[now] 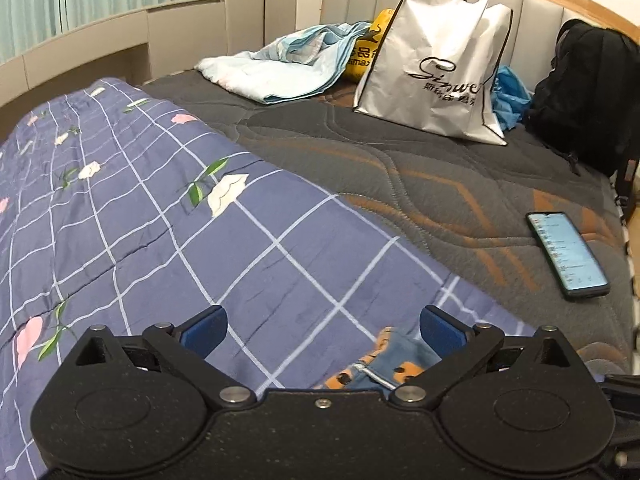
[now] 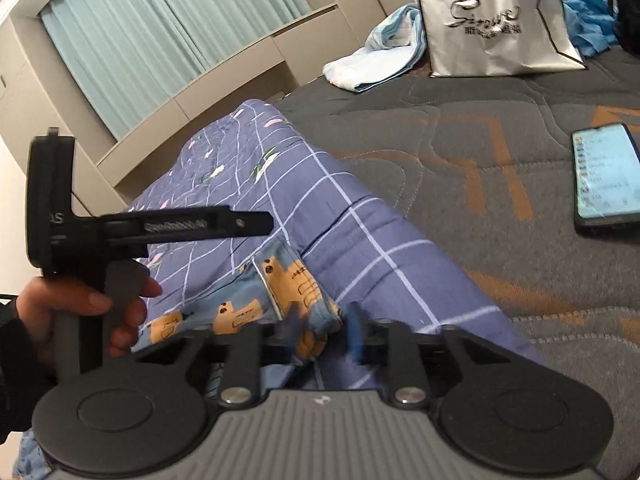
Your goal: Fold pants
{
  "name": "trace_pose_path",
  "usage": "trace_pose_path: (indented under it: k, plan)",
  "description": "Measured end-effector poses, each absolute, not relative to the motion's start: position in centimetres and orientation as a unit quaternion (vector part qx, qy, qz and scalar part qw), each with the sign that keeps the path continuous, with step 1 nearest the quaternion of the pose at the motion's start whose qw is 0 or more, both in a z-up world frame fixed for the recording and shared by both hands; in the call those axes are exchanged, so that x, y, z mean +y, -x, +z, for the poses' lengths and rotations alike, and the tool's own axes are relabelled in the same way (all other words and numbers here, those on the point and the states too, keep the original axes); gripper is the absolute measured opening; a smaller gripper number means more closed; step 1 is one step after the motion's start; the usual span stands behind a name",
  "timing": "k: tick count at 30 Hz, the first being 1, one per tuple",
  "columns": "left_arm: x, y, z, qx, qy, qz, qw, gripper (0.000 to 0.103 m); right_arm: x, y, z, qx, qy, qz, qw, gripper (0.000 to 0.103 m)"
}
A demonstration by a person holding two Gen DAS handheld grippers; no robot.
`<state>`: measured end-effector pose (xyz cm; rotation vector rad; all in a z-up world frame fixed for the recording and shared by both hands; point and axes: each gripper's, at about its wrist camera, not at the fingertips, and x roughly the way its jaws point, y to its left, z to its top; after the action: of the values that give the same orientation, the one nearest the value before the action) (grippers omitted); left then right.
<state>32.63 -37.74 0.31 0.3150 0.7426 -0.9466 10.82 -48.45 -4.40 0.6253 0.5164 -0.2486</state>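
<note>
Seen from the right wrist camera, a person's hand (image 2: 80, 312) at nine o'clock grips the handle of the left gripper (image 1: 322, 330), whose black body reaches toward the centre of that view. In its own camera its blue fingers (image 1: 206, 330) stand wide apart over the checked quilt (image 1: 160, 216), nothing between them.

At six o'clock in the left view a corner of the pants (image 1: 384, 364), blue cloth printed with orange shapes, peeks out beside the right-hand finger; whether it touches that finger cannot be told. In the right view the pants lie bunched on the quilt from about eight o'clock to the centre.

The right gripper (image 2: 324, 334) sits low at six o'clock with its jaws partly apart and a fold of the pants between them. The fingers are blurred, and whether the pads press the cloth cannot be told.

Toward three o'clock a lit phone (image 2: 606, 174) lies on the dark mattress (image 2: 460, 152). At one o'clock stands a white bag (image 2: 492, 20), a pale blue cloth (image 2: 380, 56) just left of it, and a black backpack (image 1: 588, 92) at the far right.
</note>
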Motion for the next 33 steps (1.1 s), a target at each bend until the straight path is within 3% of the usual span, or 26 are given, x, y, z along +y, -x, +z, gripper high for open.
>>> trace_pose_path:
  k: [1, 2, 8, 12, 13, 18, 23, 27, 29, 30, 31, 33]
  plan:
    - [-37.7, -32.6, 0.5, 0.357, -0.146, -0.446, 0.808, 0.102, -48.4, -10.5, -4.3, 0.246, -0.306, -0.116, 0.912, 0.055]
    - [-37.8, -32.6, 0.9, 0.372, -0.140, -0.450, 0.799, 0.102, -48.2, -10.3, -4.3, 0.244, -0.305, -0.114, 0.913, 0.057]
    - [-38.2, -32.3, 1.2, 0.462, -0.099, -0.467, 0.747, 0.102, -47.3, -10.5, -4.8, 0.256, -0.315, -0.108, 0.908, 0.055]
    - [-38.9, -32.7, 0.9, 0.515, -0.060, -0.454, 0.724, 0.098, -47.3, -11.2, -4.8, 0.253, -0.328, -0.126, 0.901, 0.022]
    - [-39.1, -32.8, 1.0, 0.524, -0.053, -0.450, 0.721, 0.097, -47.1, -11.3, -4.6, 0.249, -0.317, -0.127, 0.906, 0.020]
    - [-39.1, -33.5, 2.6, 0.555, -0.024, -0.445, 0.703, 0.097, -41.9, -11.1, -2.0, 0.239, -0.124, -0.134, 0.954, 0.015]
    - [-38.5, -32.8, 4.1, 0.562, -0.070, -0.419, 0.710, 0.091, -35.3, -11.4, -0.8, 0.229, 0.084, -0.126, 0.962, 0.014]
    - [-37.3, -32.6, 4.3, 0.563, -0.096, -0.398, 0.718, 0.072, -31.8, -11.4, -0.7, 0.219, 0.170, -0.116, 0.954, 0.014]
    - [-36.4, -32.6, 4.4, 0.563, -0.097, -0.390, 0.722, 0.050, -30.9, -11.2, -0.7, 0.215, 0.190, -0.113, 0.951, 0.014]
    - [-35.7, -32.7, 4.5, 0.566, -0.091, -0.389, 0.721, 0.027, -30.5, -11.2, -0.6, 0.213, 0.198, -0.111, 0.950, 0.014]
    - [-35.1, -32.7, 4.7, 0.569, -0.082, -0.385, 0.722, 0.019, -30.1, -11.0, -0.5, 0.211, 0.204, -0.109, 0.950, 0.014]
    - [-33.5, -32.6, 5.5, 0.561, -0.067, -0.381, 0.732, 0.015, -29.5, -10.9, 0.1, 0.208, 0.207, -0.103, 0.950, 0.014]
